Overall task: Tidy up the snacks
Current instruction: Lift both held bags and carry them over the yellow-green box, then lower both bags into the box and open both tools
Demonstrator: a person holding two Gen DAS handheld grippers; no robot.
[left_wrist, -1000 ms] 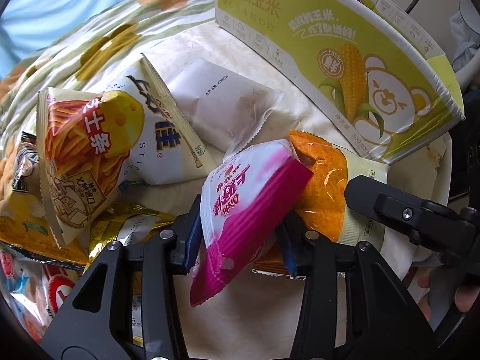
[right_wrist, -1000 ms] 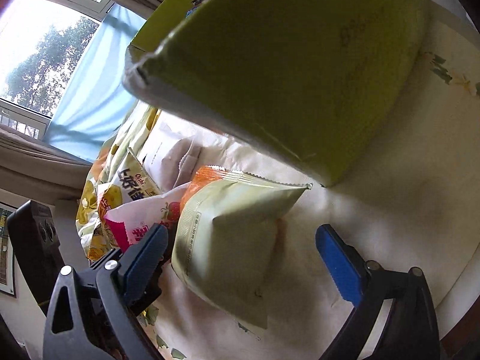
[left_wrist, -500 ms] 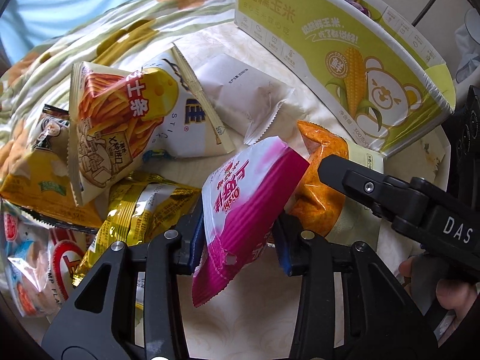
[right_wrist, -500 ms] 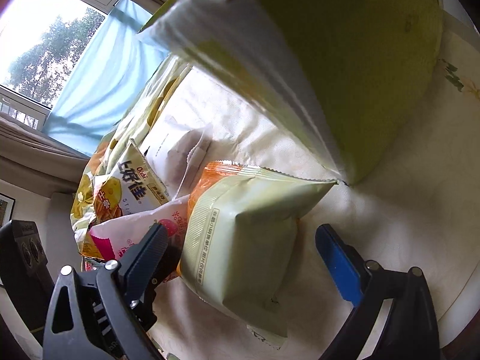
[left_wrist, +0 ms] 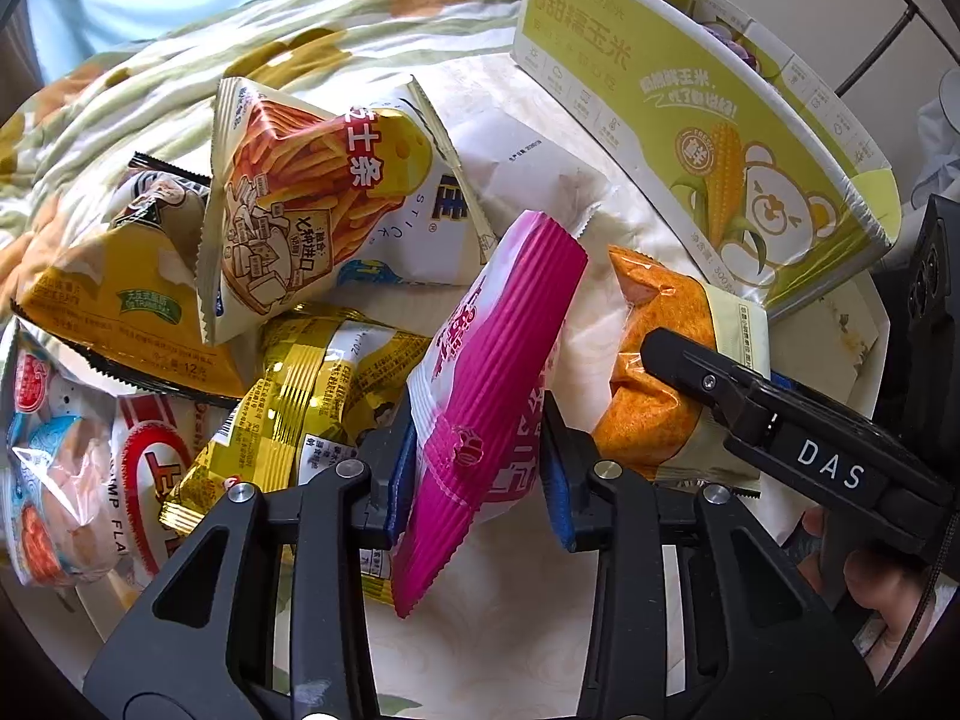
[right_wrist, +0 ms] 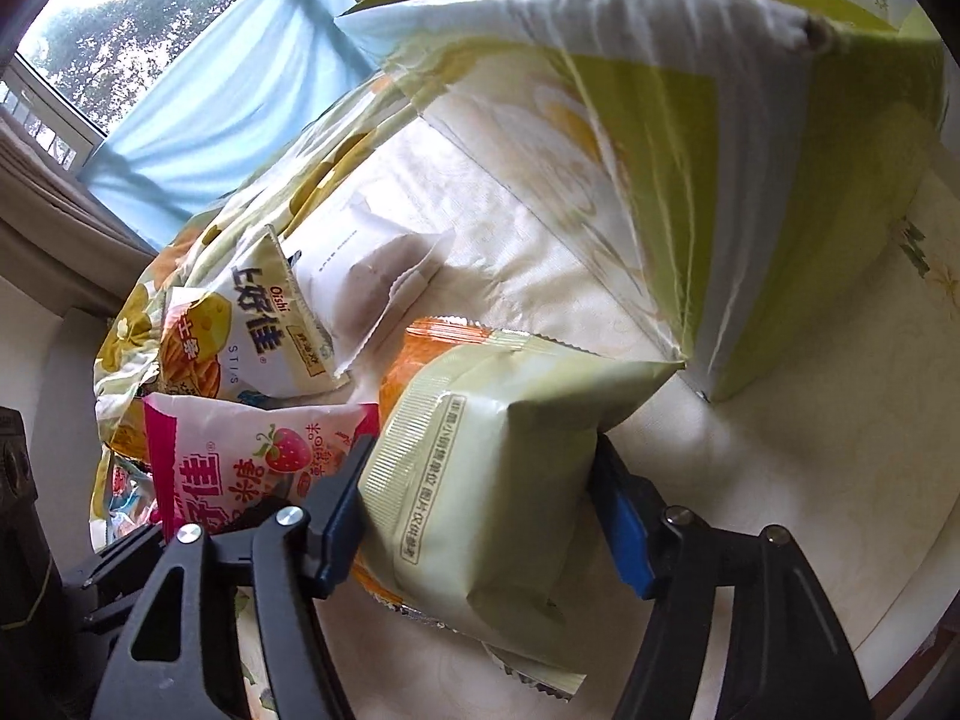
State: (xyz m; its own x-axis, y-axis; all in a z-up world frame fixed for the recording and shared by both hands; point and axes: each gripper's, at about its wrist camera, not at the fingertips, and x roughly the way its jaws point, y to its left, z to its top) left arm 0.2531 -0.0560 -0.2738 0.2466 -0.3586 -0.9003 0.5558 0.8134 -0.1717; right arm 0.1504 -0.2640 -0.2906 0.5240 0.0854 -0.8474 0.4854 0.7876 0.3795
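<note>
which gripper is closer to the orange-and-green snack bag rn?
Right. The right gripper has its jaws closed on both sides of the orange-and-green bag. The left gripper sits beside it, clamping the pink bag.

Left gripper (left_wrist: pixel 480 468) clamped on pink snack bag (left_wrist: pixel 492 384), jaws pressing both sides. Right gripper (right_wrist: pixel 480 516) closed around pale green snack bag (right_wrist: pixel 486 480), angled in from the right.

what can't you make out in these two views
- Inside of the corn box: left view shows only its outer wall; in the right view the near wall is blurred.
- Front of the orange bag: right view shows its pale back.
- Gold packet: left gripper and pink bag cover it.
</note>
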